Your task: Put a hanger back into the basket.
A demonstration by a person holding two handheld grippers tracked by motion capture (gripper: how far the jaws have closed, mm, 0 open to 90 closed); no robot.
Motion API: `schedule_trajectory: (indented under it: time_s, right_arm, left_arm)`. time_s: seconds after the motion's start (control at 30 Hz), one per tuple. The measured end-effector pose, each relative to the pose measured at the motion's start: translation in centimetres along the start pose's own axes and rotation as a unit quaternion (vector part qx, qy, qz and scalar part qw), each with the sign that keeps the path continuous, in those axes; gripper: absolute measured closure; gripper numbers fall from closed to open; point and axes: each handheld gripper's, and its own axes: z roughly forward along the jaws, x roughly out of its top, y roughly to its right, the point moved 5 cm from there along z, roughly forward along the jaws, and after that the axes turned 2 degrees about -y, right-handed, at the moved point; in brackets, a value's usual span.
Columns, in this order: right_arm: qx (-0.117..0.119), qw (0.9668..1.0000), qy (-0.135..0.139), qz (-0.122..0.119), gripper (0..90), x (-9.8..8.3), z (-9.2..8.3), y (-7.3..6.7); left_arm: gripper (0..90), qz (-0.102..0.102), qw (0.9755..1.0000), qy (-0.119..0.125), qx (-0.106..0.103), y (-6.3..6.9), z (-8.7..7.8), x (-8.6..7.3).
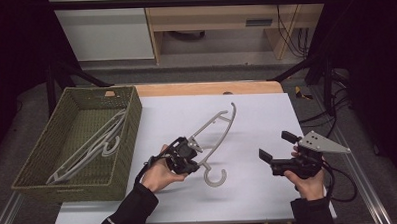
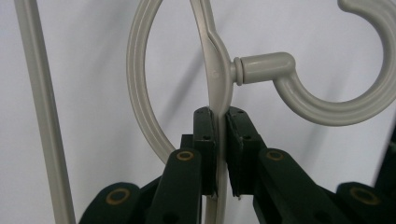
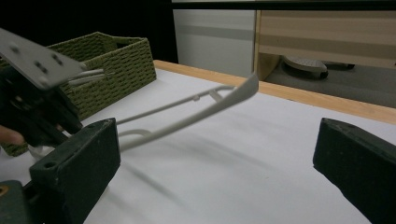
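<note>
One grey hanger (image 1: pixel 215 134) clamped in left gripper (image 1: pixel 190 155) over white tabletop (image 1: pixel 259 190); right gripper (image 1: pixel 274 148) wide, empty; green basket (image 1: pixel 129 124) left.

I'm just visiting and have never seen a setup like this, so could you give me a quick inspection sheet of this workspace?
Surface: white table top, wooden edge at the far side.
Job's things: grey hanger, far end lifted off the table; woven basket at the left with more hangers inside.
Clutter: nothing seen.
Grippers: left claw shut on the hanger by its hook; right claw open, holding nothing.
Cables: black cable trailing from the right claw.
Surroundings: wooden furniture and wires behind.
</note>
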Motion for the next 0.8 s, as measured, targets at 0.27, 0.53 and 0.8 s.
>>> schedule_trajectory:
  time_s: [0.27, 0.53, 0.8]
  right_arm:
    - [0.0, 1.0, 0.002, 0.001, 1.0, 0.0, -0.2, 0.1]
    - [0.0, 1.0, 0.003, 0.002, 1.0, 0.0, -0.2, 0.1]
    - [0.001, 1.0, 0.003, 0.002, 1.0, 0.0, -0.2, 0.1]
  left_arm:
    - [83.3, 0.014, 0.9958, 0.088, -0.022, 1.3, -5.7, 1.8]
    - [83.3, 0.043, 0.9924, 0.115, -0.012, 2.2, -10.3, 2.8]
    - [83.3, 0.057, 0.9895, 0.133, -0.005, 1.8, -14.6, 3.5]
